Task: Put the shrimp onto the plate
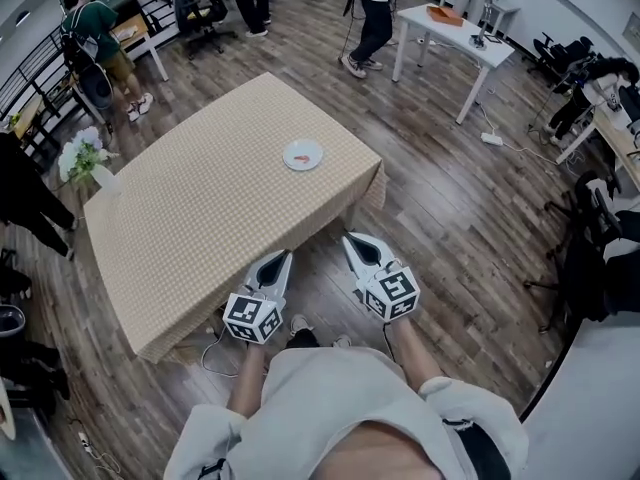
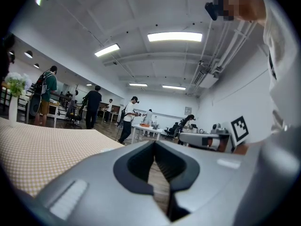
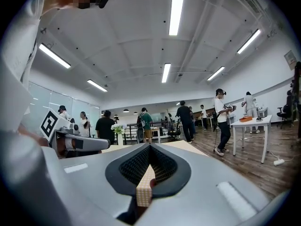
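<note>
A small orange shrimp (image 1: pixel 301 156) lies on a white plate (image 1: pixel 317 147) near the far right corner of the table with the checked cloth (image 1: pixel 200 208). Both grippers hang close to the person's body, short of the table's near edge and well apart from the plate. My left gripper (image 1: pixel 281 259) (image 2: pixel 154 144) is shut with nothing between its jaws. My right gripper (image 1: pixel 352 239) (image 3: pixel 149 146) is shut and empty as well. In both gripper views the plate and shrimp are out of sight; only the table's cloth shows past the jaws.
A vase of white flowers (image 1: pixel 85 158) stands at the table's far left corner. A white table (image 1: pixel 455 28) with an orange tray (image 1: pixel 443 14) stands at the back right. Several people stand around the room. Chairs and desks line the right wall.
</note>
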Motion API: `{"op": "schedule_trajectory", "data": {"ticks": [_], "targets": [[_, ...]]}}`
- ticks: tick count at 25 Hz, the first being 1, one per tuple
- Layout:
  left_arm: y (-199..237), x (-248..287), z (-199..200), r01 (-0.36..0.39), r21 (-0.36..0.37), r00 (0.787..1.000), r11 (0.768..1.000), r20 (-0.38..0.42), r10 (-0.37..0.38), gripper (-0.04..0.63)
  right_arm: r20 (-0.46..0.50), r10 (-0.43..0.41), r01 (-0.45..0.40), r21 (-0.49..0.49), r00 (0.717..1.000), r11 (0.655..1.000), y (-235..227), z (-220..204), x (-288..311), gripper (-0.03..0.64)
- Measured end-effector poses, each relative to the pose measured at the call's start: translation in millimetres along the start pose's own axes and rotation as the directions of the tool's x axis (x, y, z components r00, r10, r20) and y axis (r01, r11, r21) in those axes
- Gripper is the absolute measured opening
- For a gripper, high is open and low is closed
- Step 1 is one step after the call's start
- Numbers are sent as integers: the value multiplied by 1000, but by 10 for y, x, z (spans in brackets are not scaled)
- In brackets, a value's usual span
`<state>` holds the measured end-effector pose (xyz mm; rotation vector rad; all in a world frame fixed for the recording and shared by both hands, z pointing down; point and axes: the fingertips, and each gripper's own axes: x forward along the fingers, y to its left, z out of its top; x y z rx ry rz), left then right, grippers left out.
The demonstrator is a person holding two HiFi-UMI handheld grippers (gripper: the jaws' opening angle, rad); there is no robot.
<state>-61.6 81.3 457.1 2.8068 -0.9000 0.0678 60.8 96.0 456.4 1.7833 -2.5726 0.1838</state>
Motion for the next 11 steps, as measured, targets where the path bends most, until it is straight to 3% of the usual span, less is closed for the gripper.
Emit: {"op": "schedule_trajectory", "data": {"ticks": [11], "targets": [[-312,52,-91,17,0,1000,1000,-9,-17,11,-16,19,-19,-3,1000,1000,-9,-108,-178,-3]]}}
